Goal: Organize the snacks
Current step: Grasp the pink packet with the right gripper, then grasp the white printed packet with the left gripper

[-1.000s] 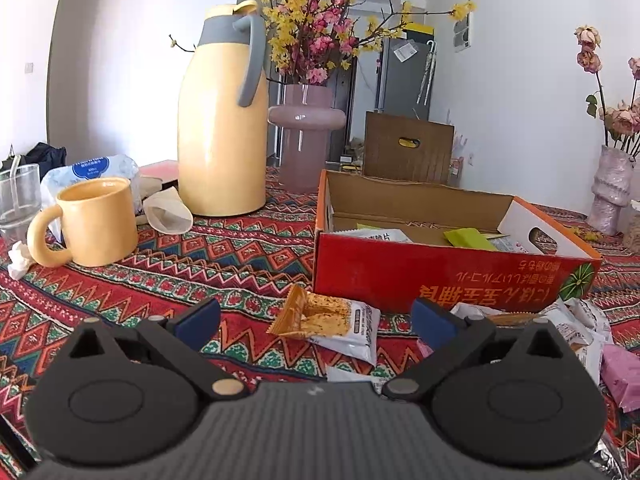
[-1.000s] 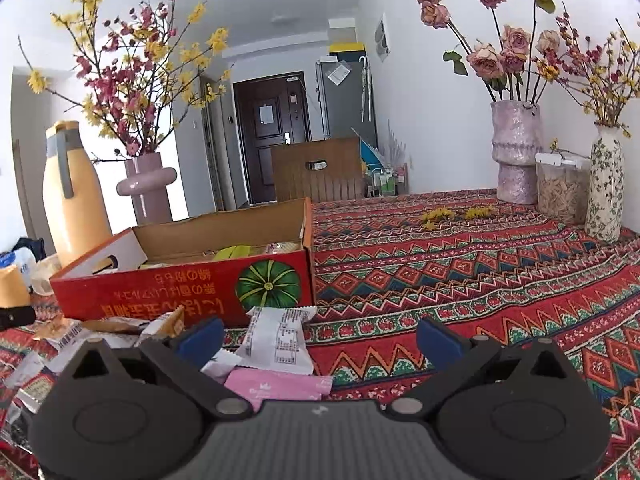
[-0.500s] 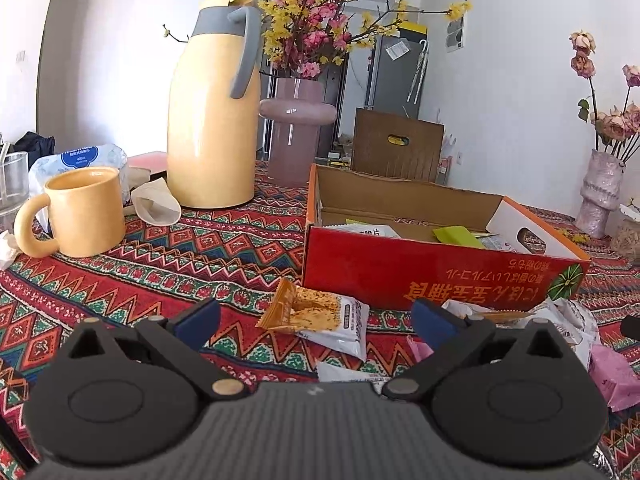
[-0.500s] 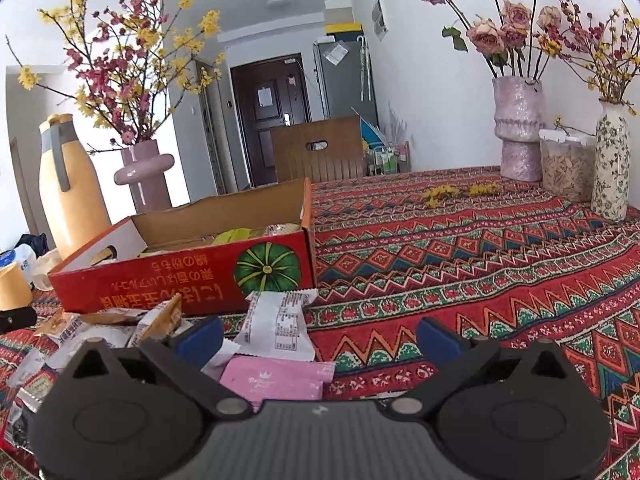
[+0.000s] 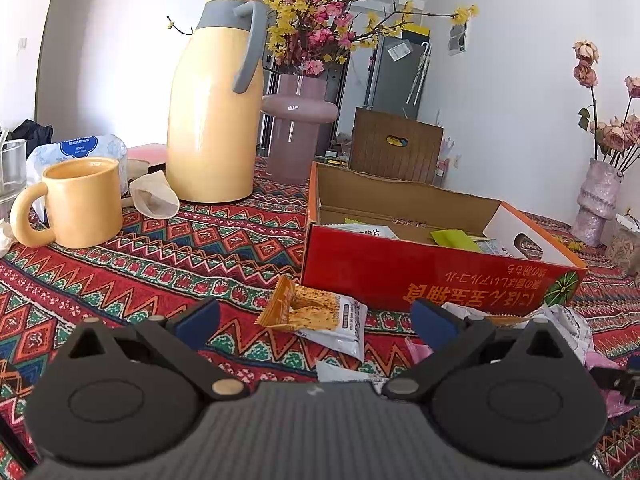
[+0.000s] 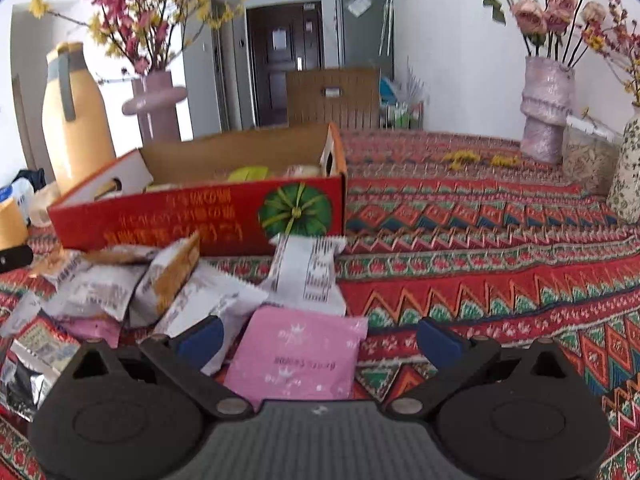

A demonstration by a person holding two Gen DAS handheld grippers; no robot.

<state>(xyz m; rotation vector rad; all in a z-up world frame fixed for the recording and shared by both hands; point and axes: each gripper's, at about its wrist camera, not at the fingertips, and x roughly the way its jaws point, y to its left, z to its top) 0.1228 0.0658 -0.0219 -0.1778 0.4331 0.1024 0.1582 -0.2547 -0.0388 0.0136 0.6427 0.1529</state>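
Your left gripper point(image 5: 314, 318) is spread, empty, with a cracker pack point(image 5: 320, 314) centre frame. Your right gripper point(image 6: 318, 336) is spread over a pink packet point(image 6: 296, 354), lower centre.

- My left gripper point(image 5: 316, 322) and right gripper point(image 6: 320, 334) are both black with blue pads point(image 5: 198, 318).
- I see a cloth point(image 5: 180, 264) in red, with zigzags and diamonds in green, blue, orange and white.
- The box point(image 5: 420, 276) is red outside with orange lettering and a green melon print, plain brown inside.
- The jug point(image 5: 214, 120) is pale yellow with a grey handle and collar; the mug point(image 5: 80, 202) is the same yellow.
- One packet point(image 5: 316, 314) is orange and white; another packet point(image 6: 294, 354) is pink with faint white crowns.
- The vase point(image 5: 298, 120) is mauve, holding pink and yellow blossoms.
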